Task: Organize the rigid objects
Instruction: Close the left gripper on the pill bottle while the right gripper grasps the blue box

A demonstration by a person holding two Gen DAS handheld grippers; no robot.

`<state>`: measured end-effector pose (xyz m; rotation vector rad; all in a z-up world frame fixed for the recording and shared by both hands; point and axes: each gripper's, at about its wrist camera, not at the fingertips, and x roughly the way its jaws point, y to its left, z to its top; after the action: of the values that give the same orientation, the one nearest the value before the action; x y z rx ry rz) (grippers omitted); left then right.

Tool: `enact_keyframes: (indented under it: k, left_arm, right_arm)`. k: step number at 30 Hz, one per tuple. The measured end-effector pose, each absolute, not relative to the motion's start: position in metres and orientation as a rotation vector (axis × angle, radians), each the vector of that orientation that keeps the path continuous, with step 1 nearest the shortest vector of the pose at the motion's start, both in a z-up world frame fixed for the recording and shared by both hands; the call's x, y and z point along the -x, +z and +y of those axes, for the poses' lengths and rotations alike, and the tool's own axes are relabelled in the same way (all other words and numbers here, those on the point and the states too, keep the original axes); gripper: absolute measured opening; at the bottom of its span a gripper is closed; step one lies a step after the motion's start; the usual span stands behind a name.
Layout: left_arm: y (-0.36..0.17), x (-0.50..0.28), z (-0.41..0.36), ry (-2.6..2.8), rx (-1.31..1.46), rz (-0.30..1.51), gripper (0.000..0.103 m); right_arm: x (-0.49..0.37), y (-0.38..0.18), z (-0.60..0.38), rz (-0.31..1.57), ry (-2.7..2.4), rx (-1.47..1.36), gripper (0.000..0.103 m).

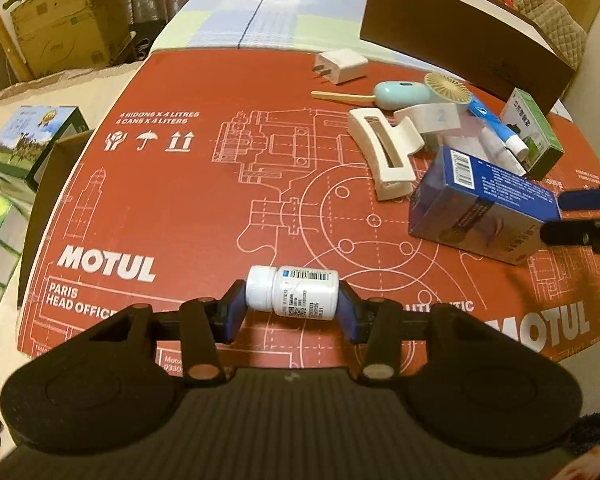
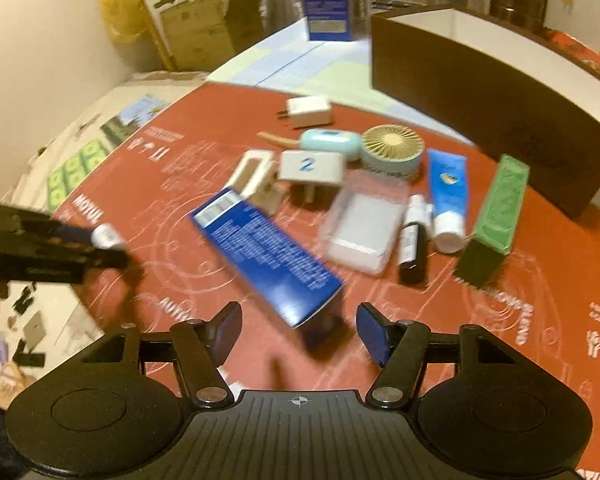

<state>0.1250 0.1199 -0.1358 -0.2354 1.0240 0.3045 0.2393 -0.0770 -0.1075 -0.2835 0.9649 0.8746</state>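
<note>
Left gripper (image 1: 293, 307) up close has its jaws clamped end to end on a small white pill bottle (image 1: 293, 294), held sideways clear of the red mat (image 1: 180, 200) on the bench, so I'd guess it's being carried off to get sorted. Right gripper (image 2: 298, 330) has jaws partly apart around the near end of the blue box (image 2: 266, 254); can't tell if the pads touch it yet. Past that sits the remaining clutter, with the brown box (image 2: 492, 104) further out behind it.
</note>
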Motion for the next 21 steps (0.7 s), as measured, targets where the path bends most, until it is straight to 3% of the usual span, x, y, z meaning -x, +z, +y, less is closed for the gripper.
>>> enact_keyframes:
  k: [8, 9, 11, 13, 21]
  left_arm:
    - [-0.137, -0.119, 0.119, 0.303, 0.255, 1.032, 0.042]
    - [-0.137, -0.119, 0.119, 0.302, 0.258, 1.033, 0.042]
    - [-0.137, -0.117, 0.118, 0.3, 0.263, 1.032, 0.042]
    - [-0.137, -0.117, 0.118, 0.297, 0.261, 1.032, 0.042]
    - [-0.136, -0.12, 0.117, 0.278, 0.258, 1.033, 0.042]
  right_arm:
    - [-0.239, -0.111, -0.057, 0.922, 0.991, 0.364, 0.06]
    - [-0.235, -0.111, -0.055, 0.911, 0.993, 0.387, 0.058]
    - [-0.229, -0.112, -0.054, 0.918, 1.003, 0.411, 0.042]
    - [-0.225, -0.112, -0.055, 0.945, 0.995, 0.412, 0.036]
    - [-0.213, -0.104, -0.056, 1.004, 0.929, 0.385, 0.037]
